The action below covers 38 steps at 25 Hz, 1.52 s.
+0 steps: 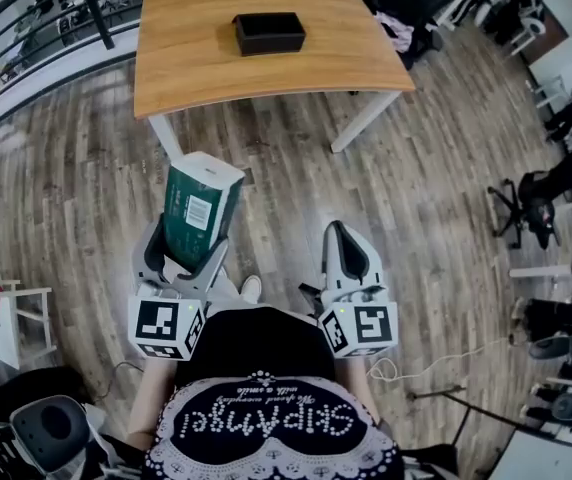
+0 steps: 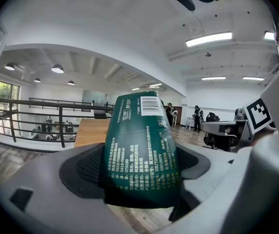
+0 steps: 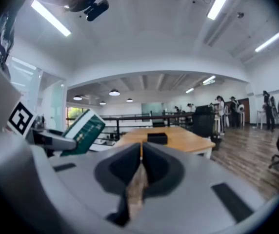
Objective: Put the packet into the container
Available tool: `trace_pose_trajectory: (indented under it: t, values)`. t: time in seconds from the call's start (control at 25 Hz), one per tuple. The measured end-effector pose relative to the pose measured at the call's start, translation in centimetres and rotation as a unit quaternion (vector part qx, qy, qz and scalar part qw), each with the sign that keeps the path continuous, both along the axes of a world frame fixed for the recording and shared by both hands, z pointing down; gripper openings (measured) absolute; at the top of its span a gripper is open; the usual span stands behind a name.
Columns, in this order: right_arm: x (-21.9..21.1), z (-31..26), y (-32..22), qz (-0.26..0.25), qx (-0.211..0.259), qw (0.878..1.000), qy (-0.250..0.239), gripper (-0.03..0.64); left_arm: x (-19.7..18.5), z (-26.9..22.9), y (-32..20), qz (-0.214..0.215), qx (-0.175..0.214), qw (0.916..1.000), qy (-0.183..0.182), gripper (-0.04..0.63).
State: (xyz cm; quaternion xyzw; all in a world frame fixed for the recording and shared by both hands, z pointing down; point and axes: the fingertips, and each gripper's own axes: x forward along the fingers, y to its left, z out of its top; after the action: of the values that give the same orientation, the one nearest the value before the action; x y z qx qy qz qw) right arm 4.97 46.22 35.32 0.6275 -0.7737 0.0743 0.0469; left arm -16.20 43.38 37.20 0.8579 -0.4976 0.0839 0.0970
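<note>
**Packet Held Short of the Table, Container Empty**

1. Floor. The wood-plank floor (image 1: 436, 198) extends on every side of the table.

2. Table. The wooden table (image 1: 266, 68) with white legs stands at the top of the head view. It serves as the reference for all positions below.

3. Left gripper. The left gripper (image 1: 184, 258) is off the table, on its near side, in front of the near-left leg. Its jaws stand wide apart and clamp the packet between them. In the left gripper view both pads press on the packet's sides.

4. Right gripper. The right gripper (image 1: 346, 250) is also off the table, on the near side and below the near-right leg in the head view. In the right gripper view its jaws are brought together, with nothing between them.

5. Packet. The green packet (image 1: 201, 213) with a white top and a barcode label rises out of the left gripper's jaws. It leans toward the table's near edge without reaching it, and hangs over the floor, not over the tabletop.

6. Container. The black rectangular container (image 1: 269, 33) sits on the tabletop near its centre. Its opening faces up, and it stands well apart from the packet.
</note>
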Motion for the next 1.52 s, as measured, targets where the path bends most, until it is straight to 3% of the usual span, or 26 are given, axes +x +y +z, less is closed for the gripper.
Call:
trace_pose_trajectory:
  t: [0.56,0.84,1.16,1.36,1.52]
  values:
    - [0.6,-1.1,1.2,-0.001,0.019,1.000,-0.001,0.038,-0.7,-0.7,0.6,-0.011,0.009,0.9999,0.003,0.446]
    - [1.6,-0.4,1.7,0.015,0.005,1.000,-0.009,0.038,-1.0,-0.5,0.7,-0.011,0.006,0.9999,-0.002,0.446]
    - [1.9,0.5,-0.4,0.032,-0.007,0.999,-0.009,0.038,-0.8,-0.3,-2.7,-0.001,0.007,1.0000,0.003,0.446]
    - [2.1,-0.3,-7.3,0.040,-0.023,0.999,-0.012,0.038,-0.2,-1.1,-10.1,0.012,-0.004,0.9999,0.002,0.446]
    - [1.9,-0.2,-9.1,0.041,-0.013,0.999,-0.011,0.038,-0.1,-1.1,-11.8,0.020,0.007,0.9998,0.005,0.446]
